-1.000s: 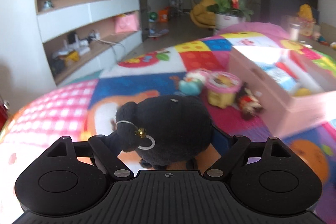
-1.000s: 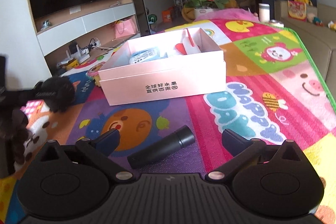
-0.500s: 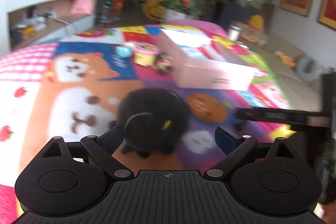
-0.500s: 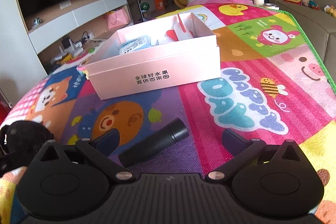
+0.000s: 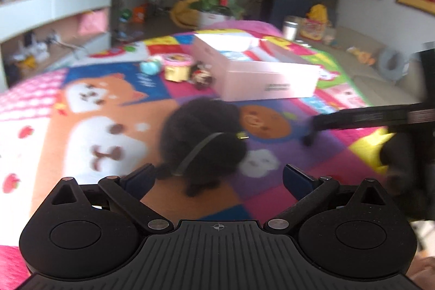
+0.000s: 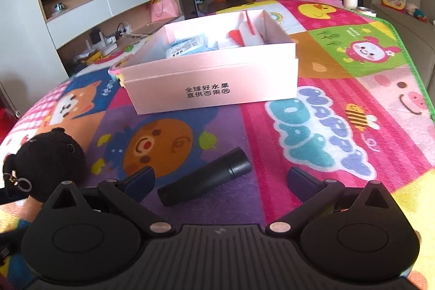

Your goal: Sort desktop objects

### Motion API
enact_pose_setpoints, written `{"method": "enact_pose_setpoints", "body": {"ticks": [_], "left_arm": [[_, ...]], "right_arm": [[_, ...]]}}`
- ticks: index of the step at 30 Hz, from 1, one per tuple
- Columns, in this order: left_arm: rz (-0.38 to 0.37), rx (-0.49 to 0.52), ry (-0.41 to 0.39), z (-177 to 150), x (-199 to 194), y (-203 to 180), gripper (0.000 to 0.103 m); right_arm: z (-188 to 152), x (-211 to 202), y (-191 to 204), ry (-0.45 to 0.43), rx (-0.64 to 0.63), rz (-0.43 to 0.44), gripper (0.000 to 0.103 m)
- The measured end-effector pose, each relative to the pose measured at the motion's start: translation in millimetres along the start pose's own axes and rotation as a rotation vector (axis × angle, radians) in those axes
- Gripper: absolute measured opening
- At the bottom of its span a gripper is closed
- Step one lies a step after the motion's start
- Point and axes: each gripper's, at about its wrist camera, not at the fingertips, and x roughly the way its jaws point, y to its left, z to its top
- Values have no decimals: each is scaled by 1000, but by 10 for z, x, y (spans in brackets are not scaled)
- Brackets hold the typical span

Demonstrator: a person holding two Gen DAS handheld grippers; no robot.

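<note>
Left wrist view: the left tool [image 5: 217,177] stands wide open, holding nothing; the round black plush toy [image 5: 201,137] rests just ahead between its fingers. Right wrist view: the right tool [image 6: 221,180] is equally wide; the matte black plastic cylinder [image 6: 204,177] lies between its fingers, long axis diagonal, cap end toward the pink cardboard box [image 6: 209,80] near the table's far edge.

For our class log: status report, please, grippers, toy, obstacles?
Left gripper open, black plush toy loose on mat. Right gripper open over black tube. Pink box path unobstructed.
</note>
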Motion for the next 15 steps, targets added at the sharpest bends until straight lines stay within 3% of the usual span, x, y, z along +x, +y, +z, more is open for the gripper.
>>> {"method": "enact_pose_setpoints", "body": {"ticks": [6,8,12,15], "left_arm": [[33,-57,22,-16,57,161,103],[33,-70,27,-18,61,185,103],[36,-94,46,-25,83,226,103],[34,-128,53,-39,87,278,103]], "right_arm": [[-12,-421,-83,-192,-110,-200,102],[62,-374,-159,-179,-127,-242,92],[200,-59,-280,-76,-142,-250,56],[208,105,-318,-30,-137,-237,51]]}}
